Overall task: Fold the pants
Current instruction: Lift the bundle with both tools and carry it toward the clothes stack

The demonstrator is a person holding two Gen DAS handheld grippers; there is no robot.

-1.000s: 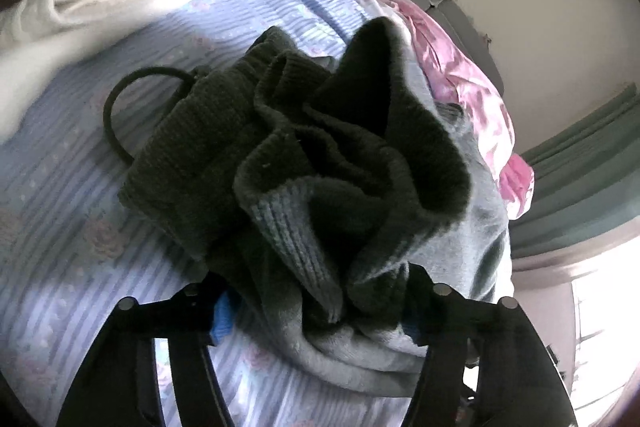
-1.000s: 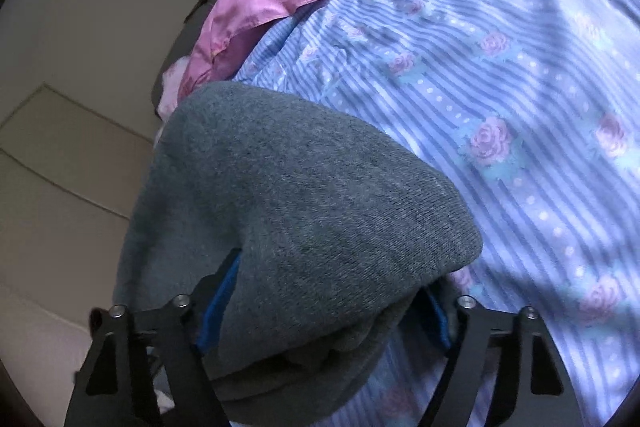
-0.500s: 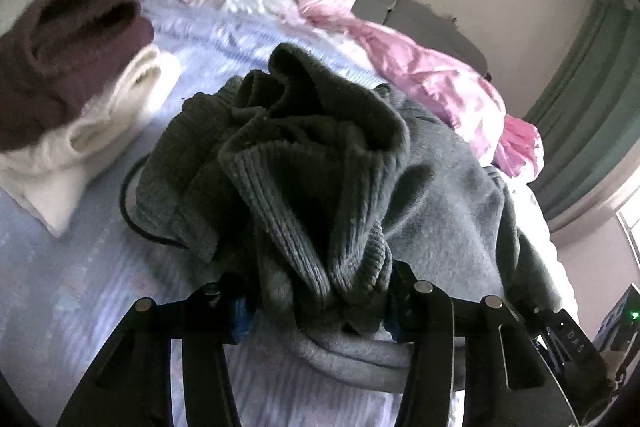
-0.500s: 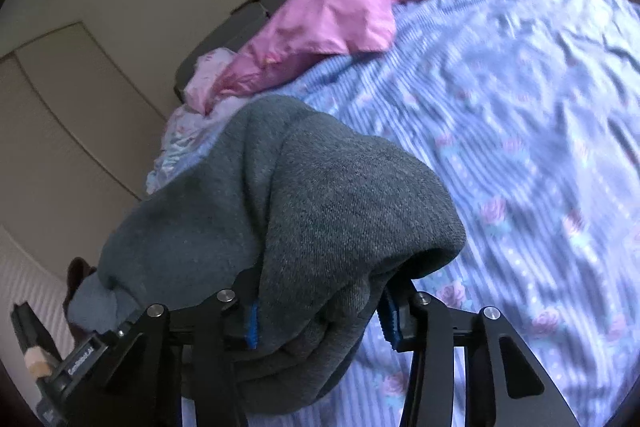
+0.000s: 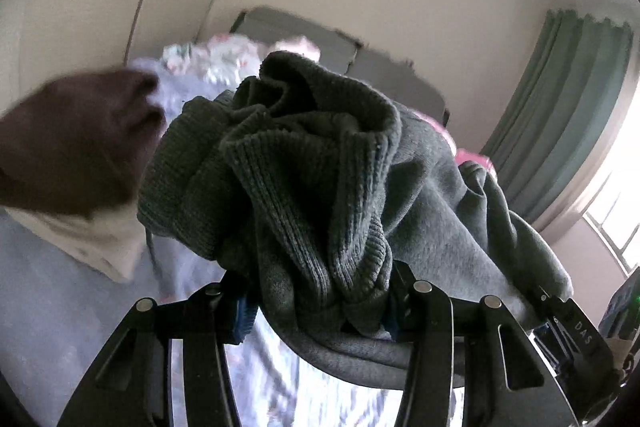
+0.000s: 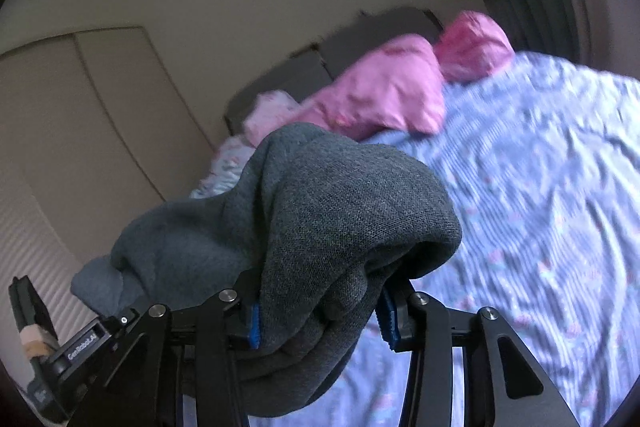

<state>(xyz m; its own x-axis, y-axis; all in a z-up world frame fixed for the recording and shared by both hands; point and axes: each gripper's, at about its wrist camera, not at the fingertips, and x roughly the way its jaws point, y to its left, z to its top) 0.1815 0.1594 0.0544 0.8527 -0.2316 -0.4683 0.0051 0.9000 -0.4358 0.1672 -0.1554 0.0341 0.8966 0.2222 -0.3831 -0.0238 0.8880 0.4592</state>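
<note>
One pair of grey pants. Two grippers: left gripper, right gripper. One bed. One pink quilt. One brown garment atop one white garment. One green curtain.

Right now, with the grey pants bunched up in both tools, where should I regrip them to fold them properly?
Probably by the ribbed hem bunched above the left tool. It is a thick, firm edge. Come at it from the side, along the rib line. The right tool holds only a smooth rounded fold of the grey pants, with no edge showing there.
</note>
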